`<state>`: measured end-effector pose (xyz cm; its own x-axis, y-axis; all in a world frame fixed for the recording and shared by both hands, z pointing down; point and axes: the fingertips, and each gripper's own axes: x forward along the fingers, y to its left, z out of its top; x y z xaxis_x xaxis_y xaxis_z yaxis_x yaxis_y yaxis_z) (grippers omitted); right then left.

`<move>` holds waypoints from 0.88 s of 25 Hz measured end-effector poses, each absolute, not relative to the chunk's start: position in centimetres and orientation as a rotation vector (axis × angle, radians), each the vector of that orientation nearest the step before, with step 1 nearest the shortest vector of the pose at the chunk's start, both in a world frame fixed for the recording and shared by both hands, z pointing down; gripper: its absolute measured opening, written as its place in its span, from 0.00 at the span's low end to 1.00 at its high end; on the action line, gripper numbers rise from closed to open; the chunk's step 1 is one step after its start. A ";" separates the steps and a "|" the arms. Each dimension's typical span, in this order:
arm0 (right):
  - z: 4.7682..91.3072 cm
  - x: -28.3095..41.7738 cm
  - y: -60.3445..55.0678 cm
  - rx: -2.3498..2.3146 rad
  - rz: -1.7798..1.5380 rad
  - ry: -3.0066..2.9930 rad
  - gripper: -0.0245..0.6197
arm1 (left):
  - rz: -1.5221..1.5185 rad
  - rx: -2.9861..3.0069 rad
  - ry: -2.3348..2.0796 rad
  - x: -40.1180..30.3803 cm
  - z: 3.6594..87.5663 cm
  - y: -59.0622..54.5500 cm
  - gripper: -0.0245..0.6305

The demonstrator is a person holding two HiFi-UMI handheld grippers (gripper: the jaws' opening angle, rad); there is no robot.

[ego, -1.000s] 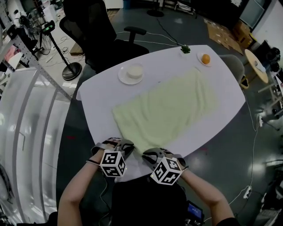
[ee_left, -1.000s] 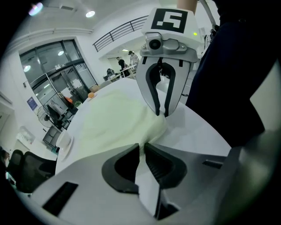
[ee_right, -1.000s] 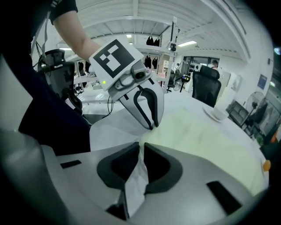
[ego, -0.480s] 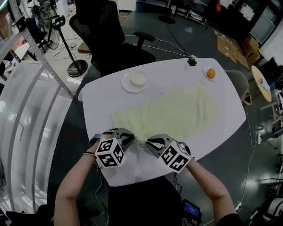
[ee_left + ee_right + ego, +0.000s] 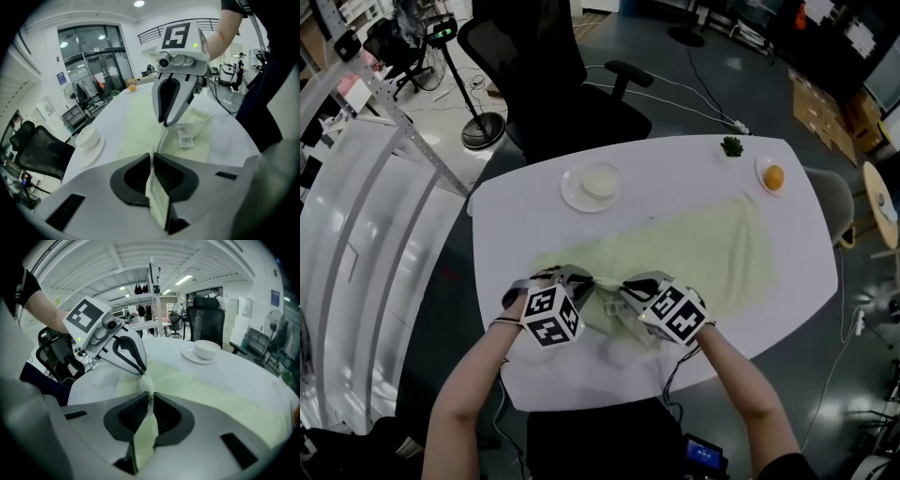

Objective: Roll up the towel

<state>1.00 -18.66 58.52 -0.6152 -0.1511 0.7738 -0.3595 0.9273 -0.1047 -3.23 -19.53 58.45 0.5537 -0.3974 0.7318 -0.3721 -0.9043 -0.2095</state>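
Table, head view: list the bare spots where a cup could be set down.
Bare: the far strip of table between the plate and the green sprig; the left end beside the left gripper; the near-right corner, clear of the towel. Crowded: the middle, and round the orange.

Bench (image 5: 516, 225) mostly free. Obstacles only along far edge: plate with bowl (image 5: 592, 186) left, green sprig (image 5: 731, 146) and orange (image 5: 773, 177) right corner. Office chair (image 5: 553, 84) blocks the far side. Bare strips flank the towel (image 5: 703, 253). Between left tool (image 5: 581, 283) and right tool (image 5: 626, 287): narrow gap only.
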 end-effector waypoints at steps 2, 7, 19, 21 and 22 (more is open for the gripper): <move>59.4 1.2 -20.4 0.389 0.339 -2.231 0.11 | -1.337 -2.711 0.799 -3.7 59.3 -21.3 0.09; 62.3 1.5 -23.3 0.493 0.365 -2.201 0.11 | -1.375 -2.694 1.016 -5.4 61.1 -23.9 0.08; 57.2 6.8 -24.2 0.812 0.381 -2.293 0.36 | -1.317 -2.838 1.071 -7.5 60.3 -23.2 0.33; 55.4 7.5 -22.1 0.807 0.335 -2.313 0.36 | -1.296 -2.891 0.975 -7.9 59.1 -21.4 0.51; 54.8 7.6 -20.7 0.778 0.302 -2.321 0.36 | -1.303 -2.890 0.926 -8.4 58.7 -20.5 0.54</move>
<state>7.57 -20.75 54.79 -0.6033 -0.4521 0.6570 -0.6053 0.7960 -0.0080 -8.37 -20.46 58.69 0.5344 -0.4246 0.7309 -0.5509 -0.8308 -0.0798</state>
